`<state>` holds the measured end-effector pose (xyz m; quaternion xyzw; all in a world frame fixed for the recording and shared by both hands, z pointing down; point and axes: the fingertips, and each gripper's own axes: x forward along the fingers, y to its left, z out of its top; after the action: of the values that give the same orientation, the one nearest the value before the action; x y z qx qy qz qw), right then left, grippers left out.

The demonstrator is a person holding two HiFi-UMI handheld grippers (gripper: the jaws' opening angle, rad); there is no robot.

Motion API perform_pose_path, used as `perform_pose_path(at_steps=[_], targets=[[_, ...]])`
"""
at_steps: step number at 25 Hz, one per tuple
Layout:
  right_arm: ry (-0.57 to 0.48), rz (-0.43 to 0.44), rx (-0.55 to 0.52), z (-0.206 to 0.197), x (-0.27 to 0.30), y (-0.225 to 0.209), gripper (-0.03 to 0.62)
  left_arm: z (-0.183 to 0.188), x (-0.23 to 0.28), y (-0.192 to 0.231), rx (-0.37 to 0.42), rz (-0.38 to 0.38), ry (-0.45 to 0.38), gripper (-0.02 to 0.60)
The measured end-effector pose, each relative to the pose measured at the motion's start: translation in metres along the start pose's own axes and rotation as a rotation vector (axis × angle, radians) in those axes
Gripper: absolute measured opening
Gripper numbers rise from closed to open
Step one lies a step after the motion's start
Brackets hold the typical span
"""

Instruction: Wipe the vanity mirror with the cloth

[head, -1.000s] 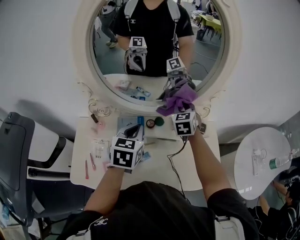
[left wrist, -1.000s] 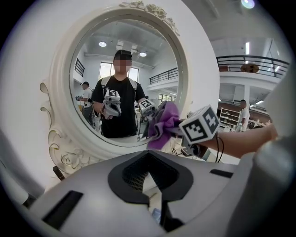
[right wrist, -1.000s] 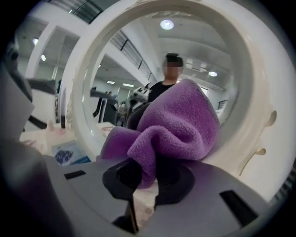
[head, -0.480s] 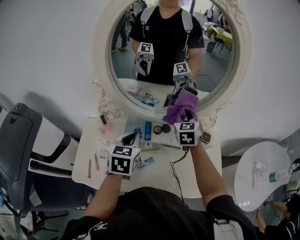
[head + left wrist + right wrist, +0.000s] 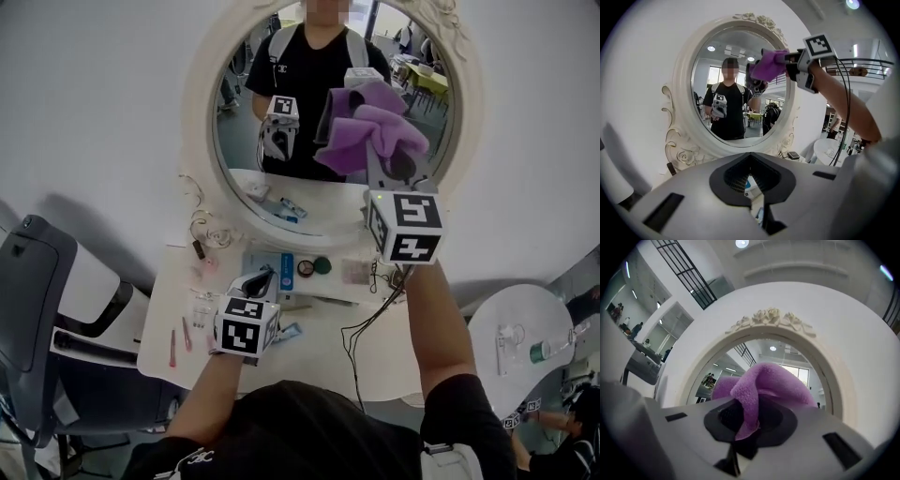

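Purple cloth [image 5: 764,385] in right gripper [image 5: 746,422]

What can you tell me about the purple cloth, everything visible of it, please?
It is a soft, fleecy purple cloth, bunched into loose folds rather than spread flat. The right gripper has its jaws shut on one pinched fold, and the rest billows out beyond them. It is held high at the upper right part of the vanity mirror, close to the glass, though contact cannot be confirmed. Nothing else touches it.
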<state>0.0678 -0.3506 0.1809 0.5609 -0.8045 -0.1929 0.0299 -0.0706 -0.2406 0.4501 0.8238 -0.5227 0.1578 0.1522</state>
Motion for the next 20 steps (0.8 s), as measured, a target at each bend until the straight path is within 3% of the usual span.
perform_pose_path(at_steps=[4, 12, 16, 20], targets=[[-0.045, -0.039, 0.0, 0.056, 0.015, -0.024, 0.054, -0.005, -0.006, -0.003, -0.002, -0.018, 0.004, 0.006], [-0.1, -0.089, 0.022, 0.127, 0.058, -0.049, 0.054, 0.004, 0.001, 0.004, -0.002, -0.029, -0.013, 0.006], [-0.109, -0.109, 0.044, 0.149, 0.066, -0.056, 0.054, 0.006, 0.003, 0.014, -0.013, -0.026, -0.018, 0.006], [-0.128, -0.141, -0.022, 0.15, 0.066, -0.053, 0.054, 0.006, 0.009, 0.02, -0.017, -0.035, -0.012, 0.006]])
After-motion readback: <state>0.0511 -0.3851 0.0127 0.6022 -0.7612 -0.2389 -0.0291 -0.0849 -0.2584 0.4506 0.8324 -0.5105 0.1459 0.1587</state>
